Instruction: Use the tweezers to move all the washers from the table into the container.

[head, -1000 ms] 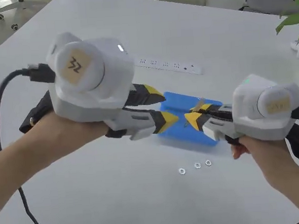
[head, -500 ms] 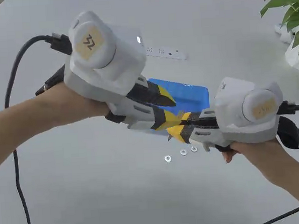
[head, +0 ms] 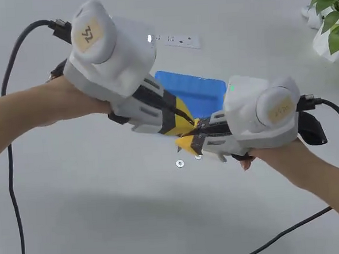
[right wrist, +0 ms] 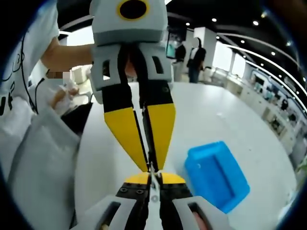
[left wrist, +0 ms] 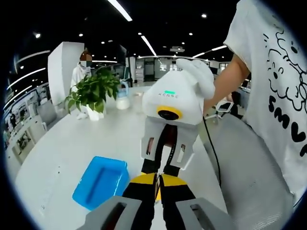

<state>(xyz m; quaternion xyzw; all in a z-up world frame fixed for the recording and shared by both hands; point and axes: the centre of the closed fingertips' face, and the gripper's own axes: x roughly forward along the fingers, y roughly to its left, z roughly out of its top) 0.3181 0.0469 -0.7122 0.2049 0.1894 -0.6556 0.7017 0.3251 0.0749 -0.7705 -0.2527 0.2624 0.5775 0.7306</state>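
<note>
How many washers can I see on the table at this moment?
2. One washer lies free on the table. The second washer sits beside it, partly under the right gripper's claw. More may be hidden beneath that gripper.

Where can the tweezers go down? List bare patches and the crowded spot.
Free: the table nearer than the washers, right of the black cable; also the stretch beyond the power strip. Crowded: the near edge of the blue container, where left gripper and right gripper meet tip to tip.
</note>
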